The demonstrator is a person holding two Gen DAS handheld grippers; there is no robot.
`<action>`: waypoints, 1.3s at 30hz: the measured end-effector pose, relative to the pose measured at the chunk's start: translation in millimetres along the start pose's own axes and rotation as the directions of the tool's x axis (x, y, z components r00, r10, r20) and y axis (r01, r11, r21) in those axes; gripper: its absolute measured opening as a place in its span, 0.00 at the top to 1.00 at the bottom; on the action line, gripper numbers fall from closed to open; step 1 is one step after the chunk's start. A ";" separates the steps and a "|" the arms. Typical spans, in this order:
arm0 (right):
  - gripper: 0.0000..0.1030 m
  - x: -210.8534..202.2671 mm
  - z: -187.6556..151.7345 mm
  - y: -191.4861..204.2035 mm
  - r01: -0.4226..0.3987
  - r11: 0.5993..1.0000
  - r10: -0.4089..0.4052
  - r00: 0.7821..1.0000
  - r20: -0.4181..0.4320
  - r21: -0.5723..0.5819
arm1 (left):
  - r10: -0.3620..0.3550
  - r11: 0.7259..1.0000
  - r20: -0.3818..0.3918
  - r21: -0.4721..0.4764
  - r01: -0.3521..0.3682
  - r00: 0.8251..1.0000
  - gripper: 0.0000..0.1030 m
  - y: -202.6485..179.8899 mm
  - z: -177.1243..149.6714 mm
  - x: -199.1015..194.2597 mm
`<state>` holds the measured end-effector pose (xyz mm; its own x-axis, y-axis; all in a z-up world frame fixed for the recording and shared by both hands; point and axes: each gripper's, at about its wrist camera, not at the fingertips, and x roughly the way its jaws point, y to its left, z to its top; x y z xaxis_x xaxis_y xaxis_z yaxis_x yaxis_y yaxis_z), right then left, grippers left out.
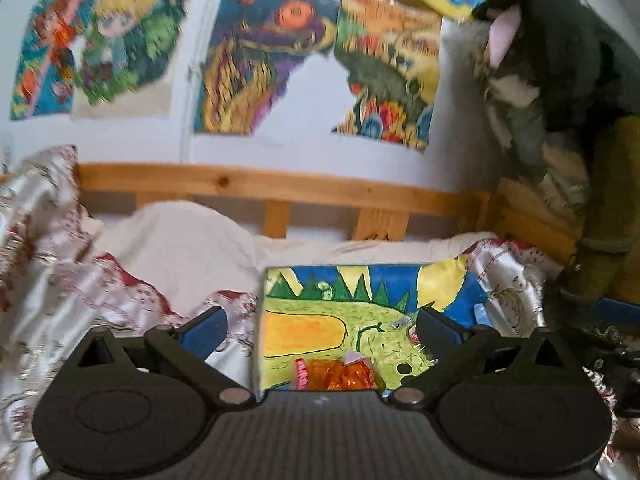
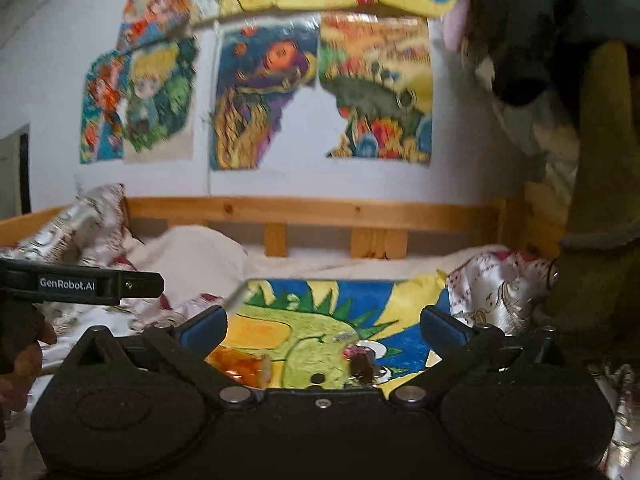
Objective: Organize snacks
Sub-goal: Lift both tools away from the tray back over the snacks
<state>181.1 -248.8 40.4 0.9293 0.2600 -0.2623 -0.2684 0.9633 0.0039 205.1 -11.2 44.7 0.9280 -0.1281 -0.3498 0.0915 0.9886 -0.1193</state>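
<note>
A wooden-railed bed [image 1: 256, 184] carries white bedding [image 1: 180, 248], patterned satin covers [image 1: 80, 292] and a painted board [image 1: 344, 304].

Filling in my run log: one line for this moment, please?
left gripper open, empty | right gripper open, empty | orange snack on painted board

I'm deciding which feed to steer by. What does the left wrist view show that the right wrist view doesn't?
Only the left wrist view: the orange snack wrapper sharply, with a pink-edged packet beside it, on the drawing.

Only the right wrist view: the left gripper with a hand on it at the left edge, and a dark foil-wrapped snack.

Both: open, empty tongs on the view's own gripper, the painted dinosaur drawing on the bed, the wooden bed rail and the wall pictures.
</note>
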 end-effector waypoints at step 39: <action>0.01 -109.9 -69.9 72.5 -0.040 0.999 0.045 0.956 -0.291 0.023 | -0.035 0.995 -0.293 0.077 0.060 0.956 0.00 28.3 -106.7 -114.9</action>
<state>41.8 -212.2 2.1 0.8024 0.2724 -0.5309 -0.2992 0.9535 0.0371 62.6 23.1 -17.7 0.7778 -0.1798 -0.6022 0.1741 0.9823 -0.0684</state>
